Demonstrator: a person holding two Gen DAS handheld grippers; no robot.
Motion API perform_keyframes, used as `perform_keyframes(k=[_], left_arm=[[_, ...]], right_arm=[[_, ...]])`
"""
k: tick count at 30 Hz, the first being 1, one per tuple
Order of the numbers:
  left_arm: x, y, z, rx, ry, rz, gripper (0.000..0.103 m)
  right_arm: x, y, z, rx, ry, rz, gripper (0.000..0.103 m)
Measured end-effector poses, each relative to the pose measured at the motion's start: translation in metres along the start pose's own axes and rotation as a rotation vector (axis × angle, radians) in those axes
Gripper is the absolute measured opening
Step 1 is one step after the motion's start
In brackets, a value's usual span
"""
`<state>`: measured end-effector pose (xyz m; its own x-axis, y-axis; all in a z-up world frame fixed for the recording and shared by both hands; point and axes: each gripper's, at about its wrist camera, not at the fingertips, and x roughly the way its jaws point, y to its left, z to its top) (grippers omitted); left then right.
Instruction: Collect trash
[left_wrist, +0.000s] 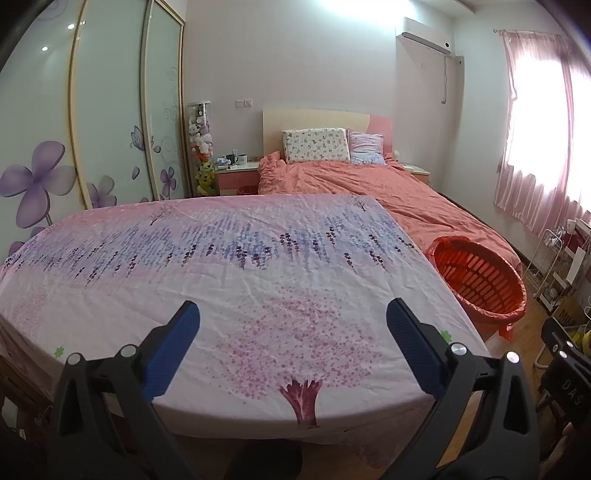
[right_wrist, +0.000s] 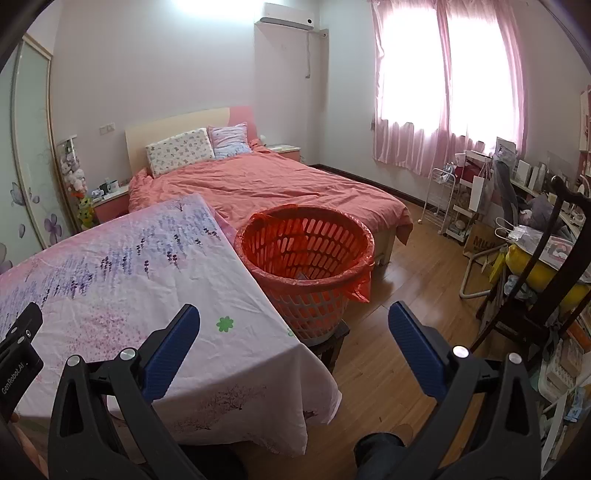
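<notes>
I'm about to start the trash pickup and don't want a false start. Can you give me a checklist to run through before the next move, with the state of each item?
1. Left tongs open and holding nothing: ok.
2. Right tongs open and holding nothing: ok.
3. Orange basket upright beside the table, mouth open, red liner folded over the rim: ok.
4. Trash visible on the floral tablecloth: not ok, the cloth looks bare in both views.
5. Basket contents: cannot tell, only something pale shows at the bottom.
6. Path from table edge to basket free: ok, nothing stands between them.
</notes>
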<state>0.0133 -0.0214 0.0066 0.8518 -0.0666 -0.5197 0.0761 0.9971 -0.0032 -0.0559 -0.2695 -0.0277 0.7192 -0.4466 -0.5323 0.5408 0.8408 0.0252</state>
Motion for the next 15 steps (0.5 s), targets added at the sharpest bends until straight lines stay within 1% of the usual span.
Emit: perform_keyframes(k=[6,15], left_arm=[[-0.0070,-0.0029,0.0046,-0.003,-0.032,0.011,0.099],[-0.0101,-0.0041,0.0068,0.005,-0.045,0.014,0.099]], right_arm=[[-0.0036,0.0019,0.0041,-0.009,-0.023,-0.002,0.101],[-0.0037,0.0034,0.0044,-0.007,-0.020,0.003,0.101]])
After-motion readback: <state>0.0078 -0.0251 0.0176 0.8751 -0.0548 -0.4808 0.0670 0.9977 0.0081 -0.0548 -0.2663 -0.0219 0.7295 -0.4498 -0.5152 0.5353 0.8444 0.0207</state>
